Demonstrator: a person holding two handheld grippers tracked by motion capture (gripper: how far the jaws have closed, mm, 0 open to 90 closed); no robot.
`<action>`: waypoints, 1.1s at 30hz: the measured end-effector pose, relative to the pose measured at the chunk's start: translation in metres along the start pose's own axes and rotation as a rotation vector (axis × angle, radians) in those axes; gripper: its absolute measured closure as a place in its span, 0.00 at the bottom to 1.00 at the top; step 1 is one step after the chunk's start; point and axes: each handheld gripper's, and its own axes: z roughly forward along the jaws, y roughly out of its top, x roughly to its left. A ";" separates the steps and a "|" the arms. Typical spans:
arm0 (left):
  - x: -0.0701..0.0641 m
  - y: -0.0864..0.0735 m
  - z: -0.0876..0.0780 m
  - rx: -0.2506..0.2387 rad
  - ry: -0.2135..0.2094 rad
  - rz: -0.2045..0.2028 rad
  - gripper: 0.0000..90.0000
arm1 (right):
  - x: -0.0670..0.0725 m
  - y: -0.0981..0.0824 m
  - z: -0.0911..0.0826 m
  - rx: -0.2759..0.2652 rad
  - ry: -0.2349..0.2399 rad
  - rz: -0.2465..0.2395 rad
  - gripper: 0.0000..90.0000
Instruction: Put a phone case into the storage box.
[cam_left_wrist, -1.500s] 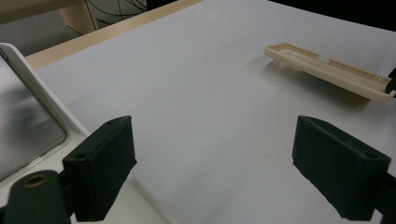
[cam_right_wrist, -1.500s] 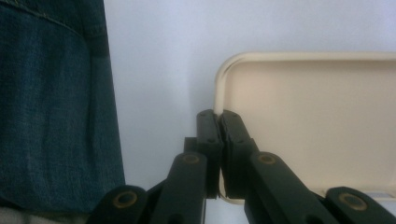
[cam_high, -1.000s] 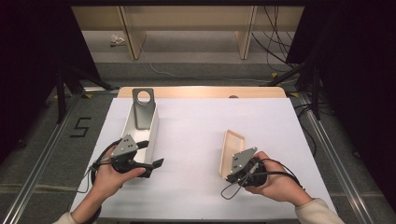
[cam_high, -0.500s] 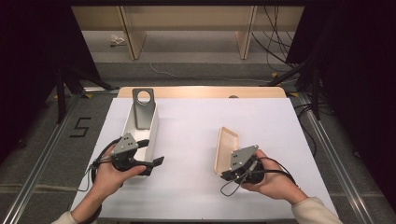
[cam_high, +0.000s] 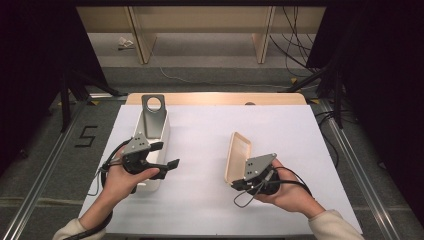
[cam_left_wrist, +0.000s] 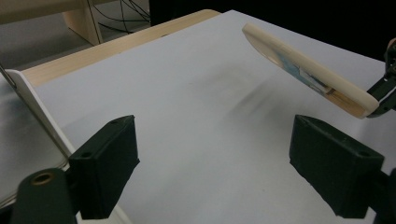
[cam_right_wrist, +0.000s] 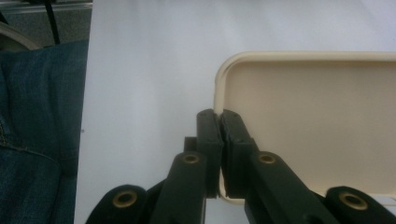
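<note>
A cream-coloured tray (cam_high: 238, 156), thin and rectangular with rounded corners and a low raised rim, stands tilted up on one long edge right of the middle of the table (cam_high: 210, 200), whose top is covered by a smooth, matte white sheet. The right gripper (cam_high: 239, 182) has its two black jaws pressed together on the near rim of that tray; in the right gripper view the blocky, matte pads (cam_right_wrist: 208, 135) pinch the thin lip at a rounded corner, and the tray's inner face (cam_right_wrist: 317, 121) reads as plain, smooth plastic. From the left gripper view the tray (cam_left_wrist: 308, 70) shows its outer side, a slim curved profile with a faint blue print on it, held clear of the sheet at its far end. The left gripper (cam_high: 167, 156) sits at the near left with its jaws spread wide and nothing between them; its square, dark pads (cam_left_wrist: 109, 163) hover over bare white sheet. Just beneath and beside that gripper lies a long white rectangular box (cam_high: 159, 135) with rounded walls, running from near to far along the table's left side. A flat grey metal plate (cam_high: 152, 112) with a round hole near its top stands up from the box's far end. A strip of pale wood (cam_high: 215, 98) shows along the table's far edge.
</note>
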 end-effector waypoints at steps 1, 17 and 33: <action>0.000 0.003 0.001 -0.002 -0.004 0.002 0.17 | 0.000 0.001 0.000 -0.003 0.000 0.001 0.98; -0.014 0.040 0.032 0.030 -0.065 0.020 0.17 | 0.003 0.008 0.004 -0.032 0.014 -0.005 0.98; -0.028 0.068 0.067 0.078 -0.122 0.013 0.18 | 0.007 0.016 0.009 -0.025 0.034 -0.025 0.98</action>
